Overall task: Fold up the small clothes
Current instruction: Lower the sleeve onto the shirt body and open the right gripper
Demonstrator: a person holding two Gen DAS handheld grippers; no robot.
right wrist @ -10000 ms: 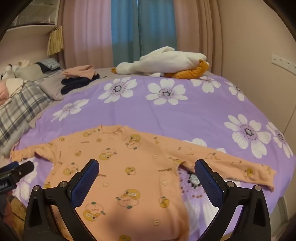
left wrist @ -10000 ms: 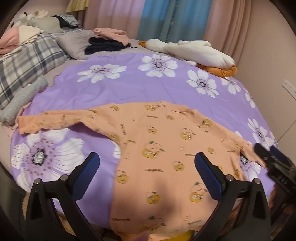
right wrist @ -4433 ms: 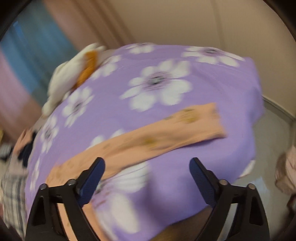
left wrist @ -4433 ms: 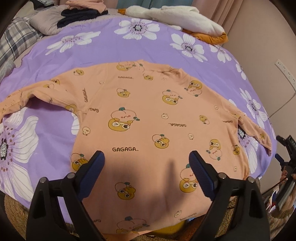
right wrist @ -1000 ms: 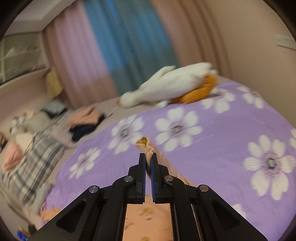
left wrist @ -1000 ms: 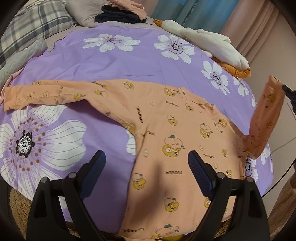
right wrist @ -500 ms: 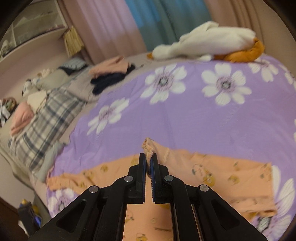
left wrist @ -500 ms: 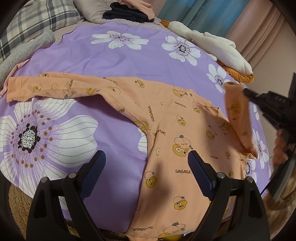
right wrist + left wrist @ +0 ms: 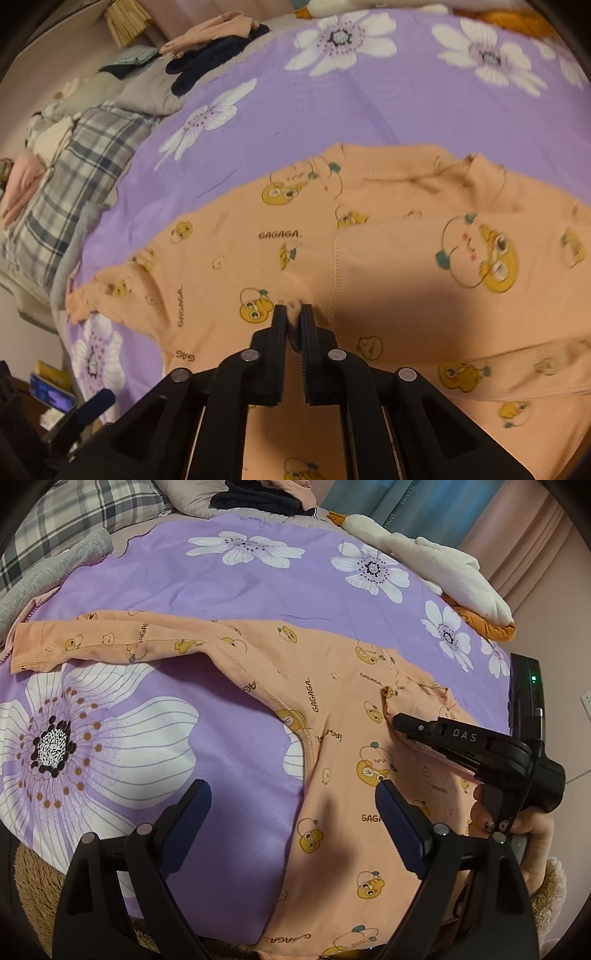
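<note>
An orange long-sleeved top (image 9: 343,738) with yellow cartoon prints lies flat on the purple flowered bedspread (image 9: 229,590). Its left sleeve (image 9: 92,642) stretches out to the left. My right gripper (image 9: 293,314) is shut on the cuff of the right sleeve (image 9: 424,258), which is folded across the chest of the top (image 9: 221,240). In the left wrist view the right gripper (image 9: 397,720) rests low over the chest. My left gripper (image 9: 291,808) is open and empty, above the lower left side of the top.
A white and orange plush toy (image 9: 436,572) lies at the back right of the bed. Folded dark and pink clothes (image 9: 214,48), a grey pillow (image 9: 147,92) and a plaid blanket (image 9: 74,173) lie at the back left. The wall is close on the right.
My right gripper has carried the right sleeve leftward and down from the air onto the chest of the top. My left gripper has stayed open in about the same place.
</note>
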